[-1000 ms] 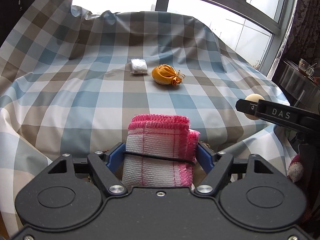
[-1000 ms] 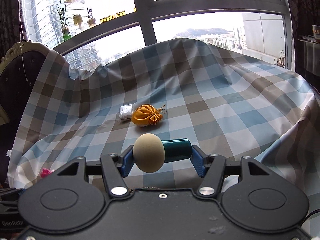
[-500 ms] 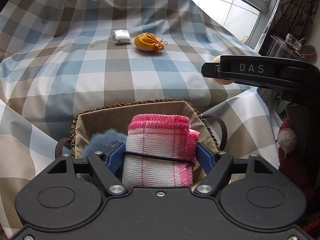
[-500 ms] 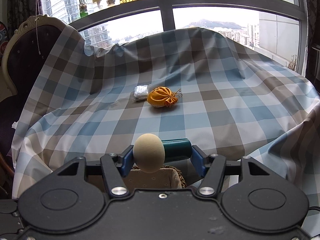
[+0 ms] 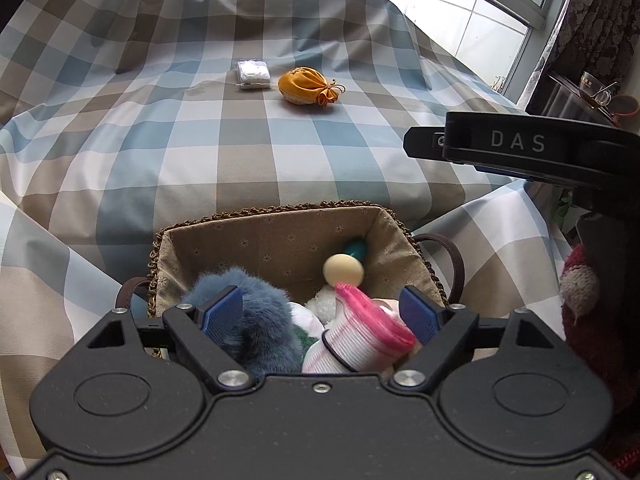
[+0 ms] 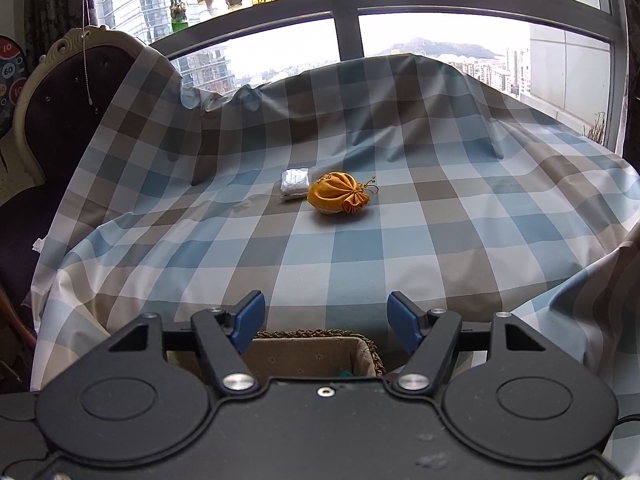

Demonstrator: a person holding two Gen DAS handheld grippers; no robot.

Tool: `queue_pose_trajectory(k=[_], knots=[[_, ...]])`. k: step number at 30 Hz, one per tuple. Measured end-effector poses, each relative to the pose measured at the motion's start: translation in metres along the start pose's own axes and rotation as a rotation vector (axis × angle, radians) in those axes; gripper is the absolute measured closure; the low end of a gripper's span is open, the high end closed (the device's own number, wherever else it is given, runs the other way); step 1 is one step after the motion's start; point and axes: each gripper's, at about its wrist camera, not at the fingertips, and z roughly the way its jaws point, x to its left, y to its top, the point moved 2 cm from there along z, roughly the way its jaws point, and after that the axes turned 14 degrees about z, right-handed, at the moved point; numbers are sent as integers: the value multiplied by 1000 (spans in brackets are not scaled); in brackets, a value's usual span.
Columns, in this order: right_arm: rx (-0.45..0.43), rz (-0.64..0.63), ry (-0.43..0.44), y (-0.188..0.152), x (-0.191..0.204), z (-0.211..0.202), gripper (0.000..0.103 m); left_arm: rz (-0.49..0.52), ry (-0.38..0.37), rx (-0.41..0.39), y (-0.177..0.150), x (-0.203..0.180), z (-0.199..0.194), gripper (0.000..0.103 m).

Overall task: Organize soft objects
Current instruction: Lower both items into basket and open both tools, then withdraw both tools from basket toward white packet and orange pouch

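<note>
While both of my jaws stand wide apart with nothing between them, my left gripper hangs over the woven basket with beige fabric lining, which sits at the near edge of the tabletop under its blue, brown and white checked cloth. Inside the basket the rolled pink-and-white mesh cloth with a black band lies tilted between my blue finger pads, touching neither that I can see. Beside it on the left is a fluffy blue-grey plush piece, and behind it the cream ball with a teal handle rests against the lining; something white and fuzzy lies between them. My right gripper hovers over the basket's far rim, equally empty. Well out on the cloth, the orange drawstring fabric pouch lies just beside the small white wrapped packet.
</note>
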Motion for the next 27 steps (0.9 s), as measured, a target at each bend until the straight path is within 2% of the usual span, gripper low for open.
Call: queue_pose_trajectory(k=[7, 19, 27], knots=[[-4, 11, -10, 1, -4, 0, 36, 4, 17, -1, 0, 0, 0, 21], [14, 12, -21, -2, -7, 7, 36, 21, 109, -14, 3, 3, -1, 21], [38, 7, -40, -5, -11, 22, 35, 54, 228, -53, 16, 17, -1, 21]])
